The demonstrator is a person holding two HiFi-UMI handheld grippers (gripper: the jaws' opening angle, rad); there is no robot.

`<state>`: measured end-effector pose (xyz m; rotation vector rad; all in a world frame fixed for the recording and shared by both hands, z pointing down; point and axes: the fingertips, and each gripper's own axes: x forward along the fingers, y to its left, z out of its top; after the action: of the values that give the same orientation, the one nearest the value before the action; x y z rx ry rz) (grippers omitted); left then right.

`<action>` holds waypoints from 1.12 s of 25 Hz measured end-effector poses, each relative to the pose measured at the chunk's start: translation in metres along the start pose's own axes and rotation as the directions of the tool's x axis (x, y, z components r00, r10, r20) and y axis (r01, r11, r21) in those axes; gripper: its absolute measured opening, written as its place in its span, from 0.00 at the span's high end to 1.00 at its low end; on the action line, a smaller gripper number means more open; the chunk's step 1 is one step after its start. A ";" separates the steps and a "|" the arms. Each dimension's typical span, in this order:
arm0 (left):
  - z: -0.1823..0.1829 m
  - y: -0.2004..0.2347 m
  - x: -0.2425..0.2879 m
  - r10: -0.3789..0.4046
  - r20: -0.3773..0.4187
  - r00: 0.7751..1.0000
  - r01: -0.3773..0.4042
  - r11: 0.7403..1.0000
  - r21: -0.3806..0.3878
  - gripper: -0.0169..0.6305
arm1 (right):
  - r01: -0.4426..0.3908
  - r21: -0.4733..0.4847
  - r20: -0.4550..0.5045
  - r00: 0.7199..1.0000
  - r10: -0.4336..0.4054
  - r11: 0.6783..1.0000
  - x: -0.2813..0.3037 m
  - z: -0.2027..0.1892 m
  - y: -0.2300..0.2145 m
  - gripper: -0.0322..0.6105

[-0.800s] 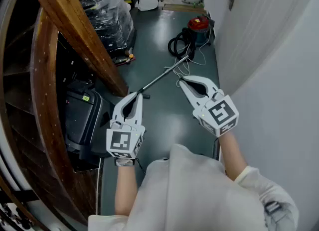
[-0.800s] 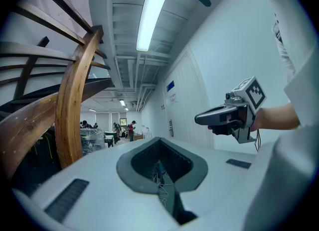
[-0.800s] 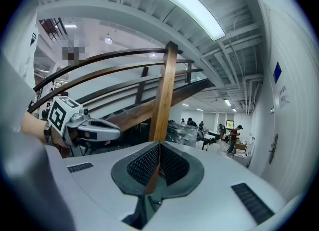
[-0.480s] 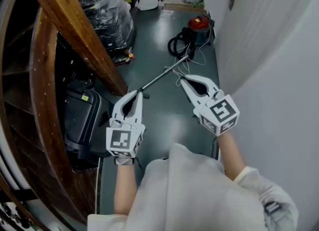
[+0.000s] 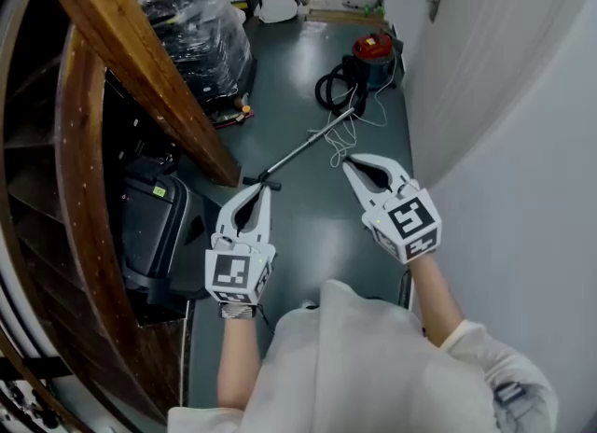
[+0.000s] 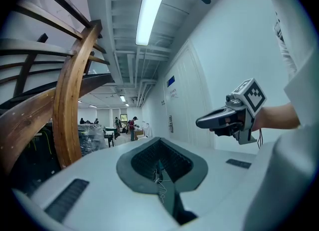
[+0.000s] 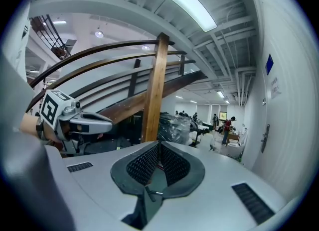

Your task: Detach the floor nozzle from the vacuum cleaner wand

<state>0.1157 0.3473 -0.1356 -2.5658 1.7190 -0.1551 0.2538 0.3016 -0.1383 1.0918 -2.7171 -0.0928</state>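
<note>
We hold 2 grippers out level, L gripper (image 5: pixel 264 190) and R gripper (image 5: pixel 348 162), both w/ jaws pressed together, nothing between. The wand (image 5: pixel 303 146) lies on the floor ahead, floor nozzle (image 5: pixel 260 179) at its near end, red vacuum cleaner (image 5: pixel 372 51) beyond by the wall.

The floor (image 5: pixel 312 226) is smooth and glossy, throwing back pale light. The stair beam (image 5: pixel 140 58) is varnished wood with a soft sheen. The wand (image 5: pixel 300 149) looks like bright metal — the vacuum cleaner (image 5: pixel 373 48) has a shiny red plastic top. Crinkled plastic film (image 5: pixel 201 30) glints. The left tool (image 5: pixel 264 188) and right tool (image 5: pixel 351 162) are matt pale plastic, their pads (image 6: pixel 147 160) dark and finely ribbed. The shirt (image 5: pixel 373 366) is soft cloth.
</note>
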 end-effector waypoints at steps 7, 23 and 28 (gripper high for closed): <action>-0.014 -0.014 0.015 -0.022 -0.029 0.999 0.021 0.999 -0.027 0.98 | 0.026 0.016 -0.034 0.999 -0.025 1.000 -0.003 -0.013 -0.024 0.90; -0.017 -0.030 0.031 0.050 -0.039 0.998 -0.051 0.999 -0.008 0.98 | -0.022 0.079 -0.069 0.997 0.028 0.997 -0.014 -0.026 -0.057 0.90; -0.011 -0.011 0.045 0.075 -0.041 0.996 -0.075 0.997 0.004 0.98 | -0.039 0.052 -0.046 0.998 0.041 0.998 -0.001 -0.017 -0.062 0.90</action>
<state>0.1413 0.3099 -0.1208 -2.5089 1.8247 -0.2087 0.3001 0.2580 -0.1303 1.0386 -2.7114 0.0082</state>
